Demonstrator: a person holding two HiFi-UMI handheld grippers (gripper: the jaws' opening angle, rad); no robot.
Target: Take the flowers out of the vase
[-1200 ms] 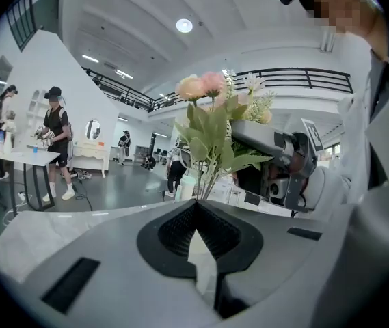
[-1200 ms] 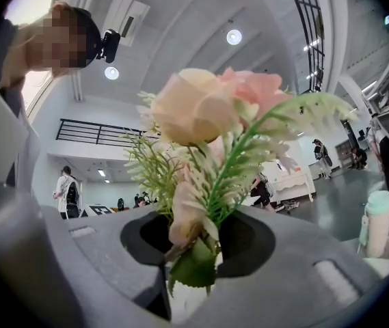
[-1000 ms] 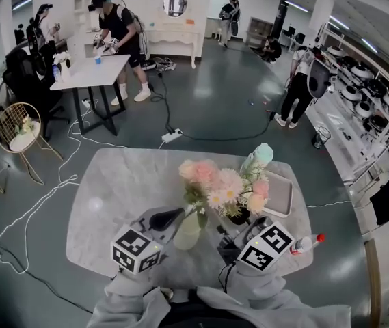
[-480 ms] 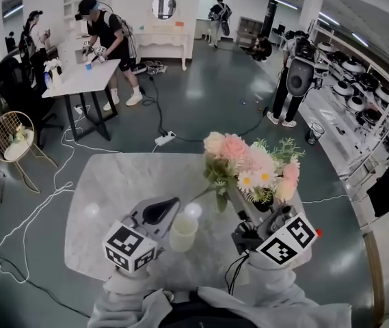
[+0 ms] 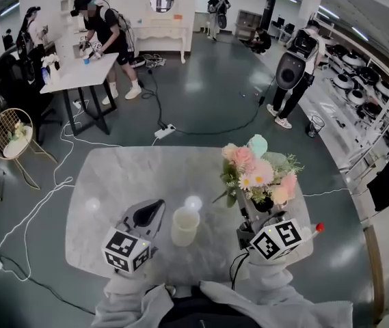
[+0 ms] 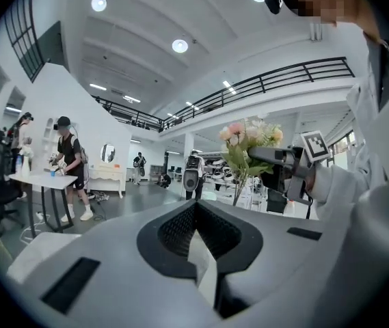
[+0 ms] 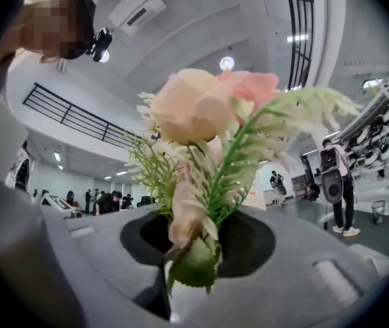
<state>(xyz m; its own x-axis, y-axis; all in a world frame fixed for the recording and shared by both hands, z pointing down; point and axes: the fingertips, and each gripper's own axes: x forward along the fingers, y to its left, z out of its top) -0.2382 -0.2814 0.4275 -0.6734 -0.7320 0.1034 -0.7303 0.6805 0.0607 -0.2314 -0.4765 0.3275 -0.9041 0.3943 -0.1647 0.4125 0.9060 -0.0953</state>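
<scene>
Head view: shows flowers out of vase, above right part of desk, stems pinched in right tongs. Shows vase upright mid-desk, w/ left tongs near its left side, apart from it.
Left gripper view: shows tongs closed to a slit, nothing btwn; flowers ahead at right.
Right gripper view: shows tongs narrow, clamped on stems & a leaf; pink blooms + greens up centre.

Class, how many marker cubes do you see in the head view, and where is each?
2. One marker cube rides on the left gripper, left of the vase; the other rides on the right gripper, which holds the flowers. None seems hidden.
</scene>
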